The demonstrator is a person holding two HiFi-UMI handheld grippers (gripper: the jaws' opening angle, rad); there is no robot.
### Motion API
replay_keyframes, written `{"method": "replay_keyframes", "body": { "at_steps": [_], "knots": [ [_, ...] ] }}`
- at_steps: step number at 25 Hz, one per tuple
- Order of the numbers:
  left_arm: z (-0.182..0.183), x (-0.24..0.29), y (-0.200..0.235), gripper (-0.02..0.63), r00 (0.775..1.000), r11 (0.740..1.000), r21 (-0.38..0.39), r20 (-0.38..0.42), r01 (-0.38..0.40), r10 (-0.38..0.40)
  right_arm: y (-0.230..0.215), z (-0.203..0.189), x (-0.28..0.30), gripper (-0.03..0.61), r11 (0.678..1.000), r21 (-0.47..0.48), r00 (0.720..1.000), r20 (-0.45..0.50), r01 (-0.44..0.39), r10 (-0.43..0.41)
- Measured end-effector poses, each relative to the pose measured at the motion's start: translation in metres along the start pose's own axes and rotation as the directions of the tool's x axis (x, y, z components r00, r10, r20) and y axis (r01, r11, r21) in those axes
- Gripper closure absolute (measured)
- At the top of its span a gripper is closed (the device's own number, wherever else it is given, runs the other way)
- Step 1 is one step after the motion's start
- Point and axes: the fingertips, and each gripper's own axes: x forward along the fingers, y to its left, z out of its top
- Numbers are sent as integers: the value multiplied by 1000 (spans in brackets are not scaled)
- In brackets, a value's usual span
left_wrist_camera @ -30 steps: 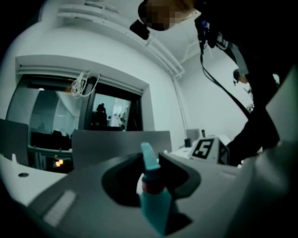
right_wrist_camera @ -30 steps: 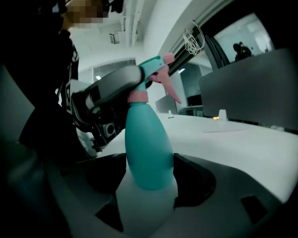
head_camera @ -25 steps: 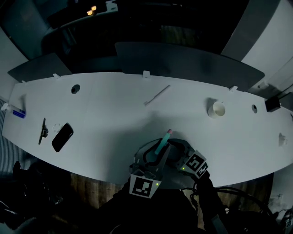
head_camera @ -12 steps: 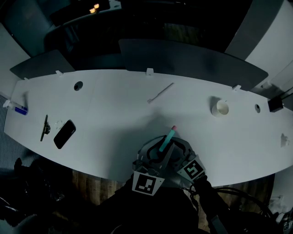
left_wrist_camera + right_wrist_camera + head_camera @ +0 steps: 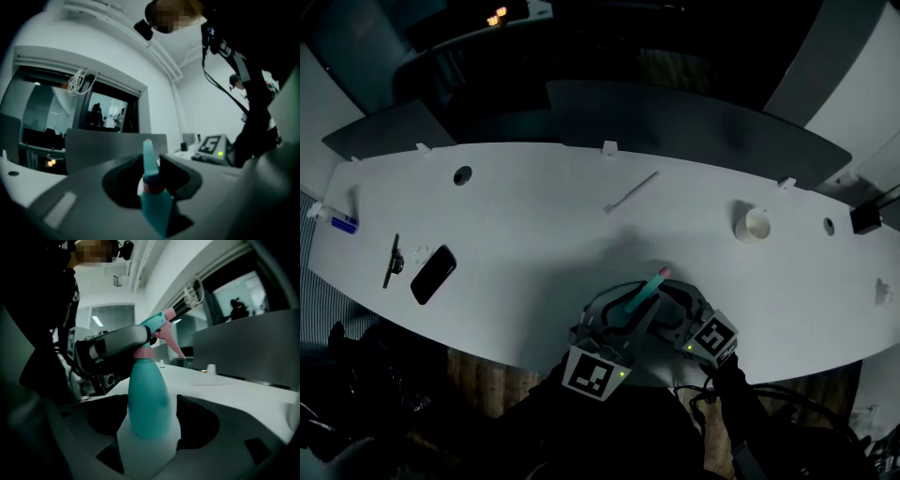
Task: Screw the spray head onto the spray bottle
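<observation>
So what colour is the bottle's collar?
Pink collar, clearest in the right gripper view.

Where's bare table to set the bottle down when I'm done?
Widest bare patch: between the phone and the white stick. Another lies between that stick and the white cup. Crowded around the spray bottle at the front edge.

From the head: looked forward and steeply down from well above, taking in the whole curved tabletop, with left tool and right tool at its near edge. From the left tool: sat close behind the jaws, faced level toward a dark window, caught the right tool at right. From the right tool: sat close behind the jaws, tilted slightly down along the tabletop, caught the left tool at left. Shared among all three: the spray head.
</observation>
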Motion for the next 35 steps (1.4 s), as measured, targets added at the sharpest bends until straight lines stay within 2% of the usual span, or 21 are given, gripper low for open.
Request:
{"method": "replay_keyframes", "body": {
  "at_steps": [2,4,7,9,12,14,15,17,19,21,22,23,24,25,26,27,28,30,32,33,35],
  "knots": [
    [0,1,2,503,998,998,-1,2,-65,65,0,-1,-6,262,978,39,978,21,205,-206],
    [-2,2,4,503,992,992,-7,-9,-129,129,4,1,-3,262,945,35,946,3,325,-326],
    [1,6,5,503,983,983,4,-1,-185,185,4,3,6,262,910,23,910,-5,414,-414],
    [3,7,5,503,985,985,6,8,-175,175,3,5,7,268,910,32,910,14,414,-414],
    [7,9,2,503,997,997,21,28,-69,69,0,5,5,272,962,0,961,58,272,-272],
    [7,10,-1,503,999,999,39,28,30,-32,-1,6,4,272,993,-50,992,74,108,-104],
    [6,10,-2,503,997,996,43,23,74,-75,-2,5,5,272,997,-77,998,69,14,-8],
    [5,10,-4,503,991,990,45,7,133,-133,-4,2,5,272,977,-117,983,32,-179,183],
    [3,11,-5,503,988,987,46,-9,154,-154,-10,-6,5,272,932,-119,939,-41,-343,341],
    [3,12,-5,503,989,988,47,-14,149,-149,-12,-11,6,270,903,-84,905,-92,-422,415],
    [2,12,-5,503,990,989,47,-14,141,-140,-12,-11,6,270,907,-64,907,-99,-416,409],
    [1,11,-5,503,992,991,44,-18,129,-128,-12,-8,4,270,926,-46,925,-90,-374,369],
    [0,11,-5,503,994,993,38,-21,113,-112,-13,-3,0,270,954,-32,954,-63,-297,295],
    [0,10,-4,503,996,995,31,-21,91,-91,-14,2,-6,270,982,-17,982,-22,-190,190],
    [0,10,-3,503,998,998,25,-17,65,-64,-14,5,-12,270,998,2,998,15,-68,68],
    [0,11,-2,503,999,999,23,-11,33,-33,-13,7,-16,270,998,21,998,34,54,-55],
    [0,11,-1,503,1000,1000,22,-8,-2,2,-11,6,-17,270,986,33,986,33,164,-165],
    [0,13,0,503,998,998,20,-10,-68,68,-7,3,-11,270,944,18,944,8,329,-329],
    [2,15,0,504,994,994,18,-5,-107,108,-7,5,-3,270,911,-1,911,6,413,-413],
    [3,16,1,505,994,994,19,-4,-107,107,-7,6,-1,272,909,2,908,18,418,-418],
    [4,18,-1,505,999,998,36,-12,-47,47,-9,8,0,275,937,-3,936,41,350,-349]
  ]
}}
